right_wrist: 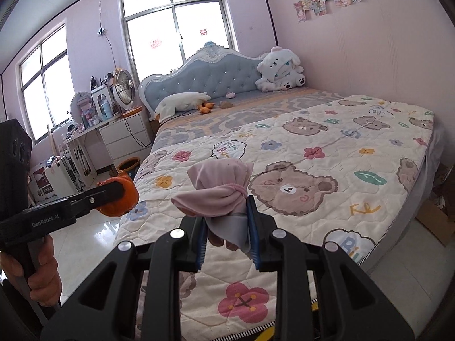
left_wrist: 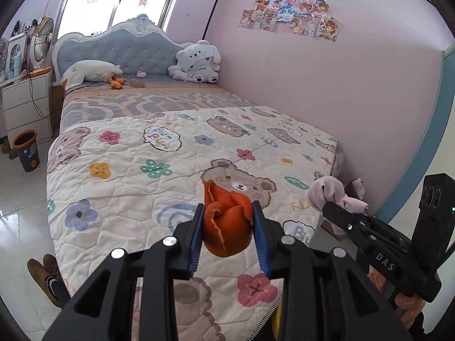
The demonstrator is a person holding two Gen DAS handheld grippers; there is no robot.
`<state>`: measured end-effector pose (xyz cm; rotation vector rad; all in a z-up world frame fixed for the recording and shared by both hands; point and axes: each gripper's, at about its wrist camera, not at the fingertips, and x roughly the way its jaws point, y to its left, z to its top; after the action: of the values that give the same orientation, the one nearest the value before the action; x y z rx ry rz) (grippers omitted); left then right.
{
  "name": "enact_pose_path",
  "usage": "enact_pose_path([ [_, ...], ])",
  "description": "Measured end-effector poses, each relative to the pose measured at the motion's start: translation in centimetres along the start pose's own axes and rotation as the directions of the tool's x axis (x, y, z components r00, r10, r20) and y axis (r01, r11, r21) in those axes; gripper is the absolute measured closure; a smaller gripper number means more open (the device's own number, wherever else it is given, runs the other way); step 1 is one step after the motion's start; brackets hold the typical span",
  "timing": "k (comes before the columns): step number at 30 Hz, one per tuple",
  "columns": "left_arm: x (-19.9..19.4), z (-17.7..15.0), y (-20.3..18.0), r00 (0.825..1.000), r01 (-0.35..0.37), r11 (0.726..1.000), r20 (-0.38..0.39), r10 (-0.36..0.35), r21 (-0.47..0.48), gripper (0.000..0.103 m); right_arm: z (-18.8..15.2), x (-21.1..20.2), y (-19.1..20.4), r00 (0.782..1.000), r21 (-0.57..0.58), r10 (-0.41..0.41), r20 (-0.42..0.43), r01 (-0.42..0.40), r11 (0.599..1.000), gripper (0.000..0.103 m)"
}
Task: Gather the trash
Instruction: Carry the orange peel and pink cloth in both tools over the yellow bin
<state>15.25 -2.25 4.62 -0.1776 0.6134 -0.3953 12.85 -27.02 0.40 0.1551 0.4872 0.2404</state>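
Note:
My left gripper point(left_wrist: 228, 217) is shut on a curled orange peel point(left_wrist: 227, 221), held in the air above the foot of the bed point(left_wrist: 170, 153). The same peel point(right_wrist: 121, 199) and left gripper show at the left of the right wrist view, carried by a hand point(right_wrist: 31, 272). My right gripper point(right_wrist: 226, 221) is shut on a bunched pink cloth point(right_wrist: 219, 193), also lifted over the quilt. That cloth point(left_wrist: 332, 196) appears at the right of the left wrist view. A dark bin with an orange rim point(left_wrist: 26, 150) stands on the floor beside the bed.
Plush toys point(left_wrist: 196, 62) and a stuffed goose point(left_wrist: 88, 74) lie at the headboard. A white drawer unit point(left_wrist: 27, 105) with a fan point(left_wrist: 41, 42) stands left of the bed. Brown boots point(left_wrist: 45, 272) sit on the tiled floor. Cardboard boxes point(right_wrist: 438, 221) lie between bed and wall.

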Motion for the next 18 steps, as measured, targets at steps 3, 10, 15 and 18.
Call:
enact_pose_path([
  [3, -0.1, -0.6, -1.4, 1.000, 0.020, 1.000, -0.011, -0.020, 0.015, 0.073, -0.4, -1.5, -1.0, 1.000, 0.009, -0.015, 0.005, 0.015, 1.000, 0.079],
  [10, 0.0, -2.1, -4.7, 0.996, 0.078, 0.995, -0.050, -0.074, 0.068, 0.073, -1.8, -4.5, -3.5, 0.998, 0.034, -0.060, 0.009, 0.059, 0.998, 0.079],
  [15, 0.4, -3.3, -6.9, 0.988, 0.130, 0.987, -0.090, -0.122, 0.097, 0.072, -3.2, -6.4, -5.2, 0.996, 0.057, -0.089, -0.001, 0.089, 0.994, 0.079],
  [18, 1.2, -4.2, -7.8, 0.980, 0.159, 0.982, -0.137, -0.145, 0.099, 0.072, -4.1, -7.5, -6.3, 0.995, 0.074, -0.103, -0.012, 0.103, 0.992, 0.079],
])
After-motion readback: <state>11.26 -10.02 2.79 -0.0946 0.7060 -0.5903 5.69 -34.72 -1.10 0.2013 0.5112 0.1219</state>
